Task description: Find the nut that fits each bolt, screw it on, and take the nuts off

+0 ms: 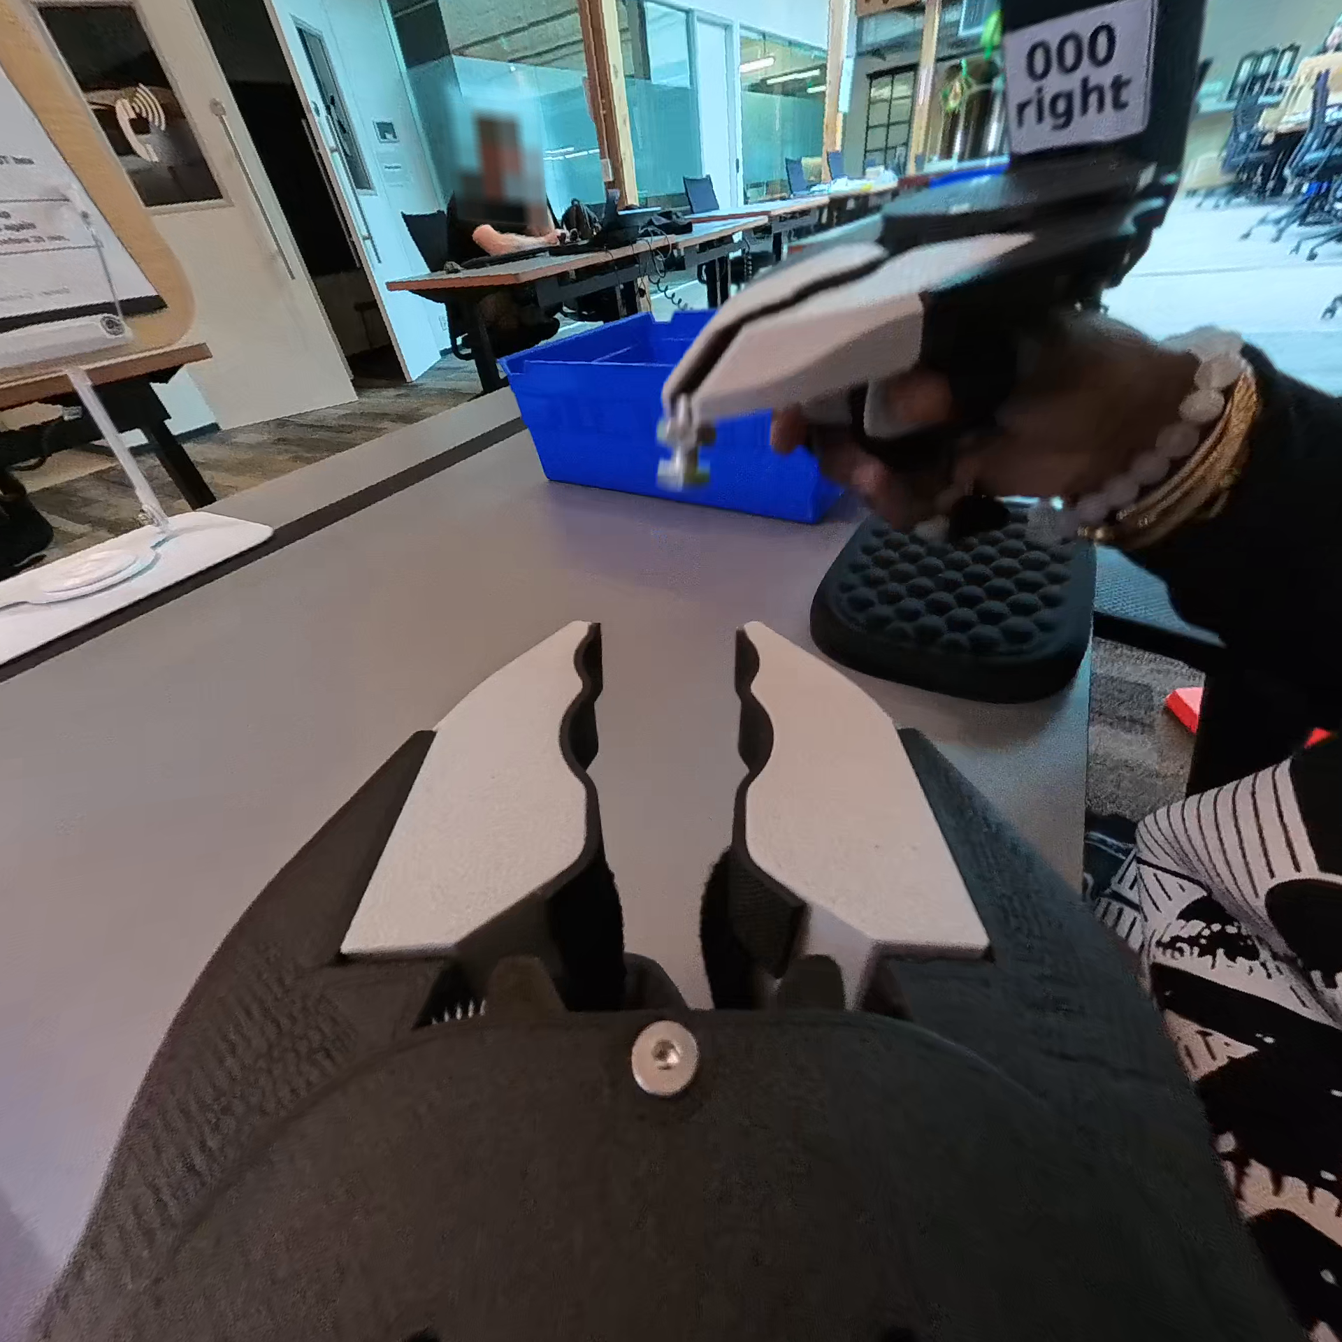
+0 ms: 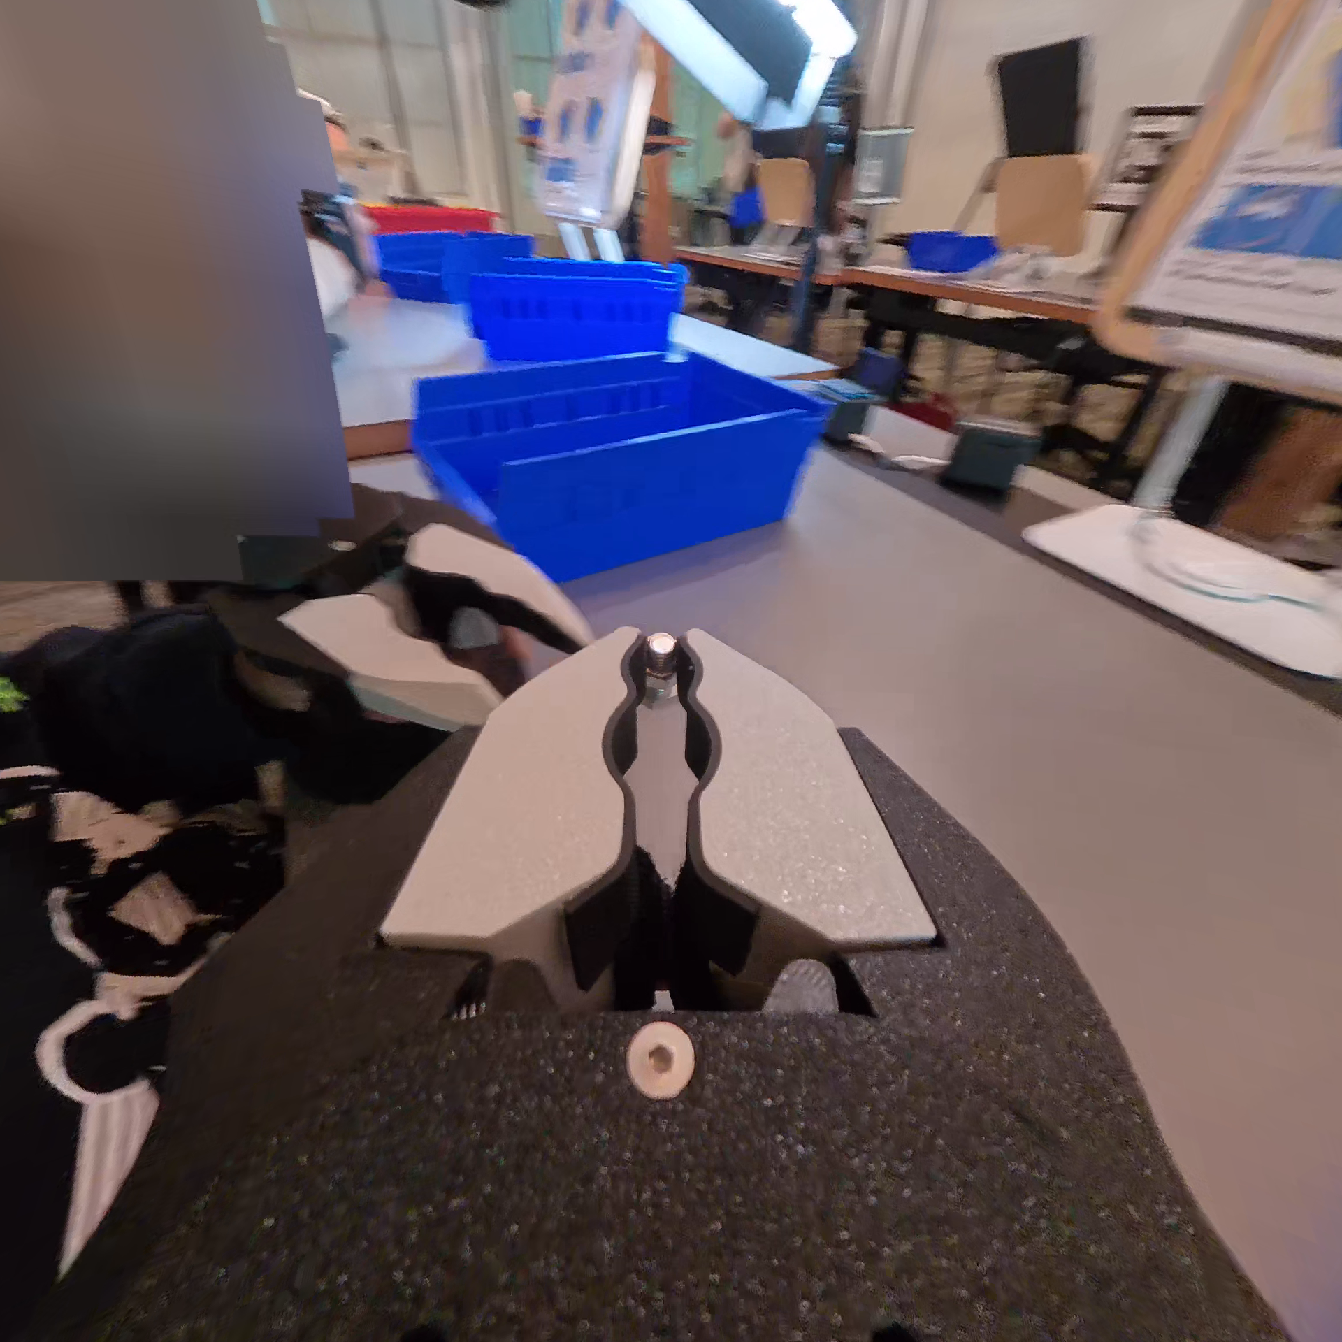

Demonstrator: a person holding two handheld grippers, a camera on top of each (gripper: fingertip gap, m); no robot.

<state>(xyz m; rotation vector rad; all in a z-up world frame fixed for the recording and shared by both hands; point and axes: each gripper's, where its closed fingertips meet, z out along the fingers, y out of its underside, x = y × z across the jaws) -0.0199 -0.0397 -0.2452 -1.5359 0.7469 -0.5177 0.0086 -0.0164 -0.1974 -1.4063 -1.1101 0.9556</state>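
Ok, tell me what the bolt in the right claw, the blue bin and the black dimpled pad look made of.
Small silver bolt: metal, shiny, with bright glints. Blue divided bin: moulded plastic, smooth, uniform colour, thin ribbed walls. Black dimpled pad: probably rubber or foam, matte; the look leaves it open.

White printed label (image 1: 1078, 76) atop right gripper (image 1: 682, 414).

Even, bright indoor light falls on both my views, and no hard shadows lie on the grey table (image 1: 450, 653). My left wrist view is sharp up close, but my right gripper (image 1: 682, 417) smears with motion blur. My right wrist view blurs throughout beyond my fingers; a ceiling light (image 2: 733, 51) glares overhead. Wide-angle distortion bends straight lines near all edges.
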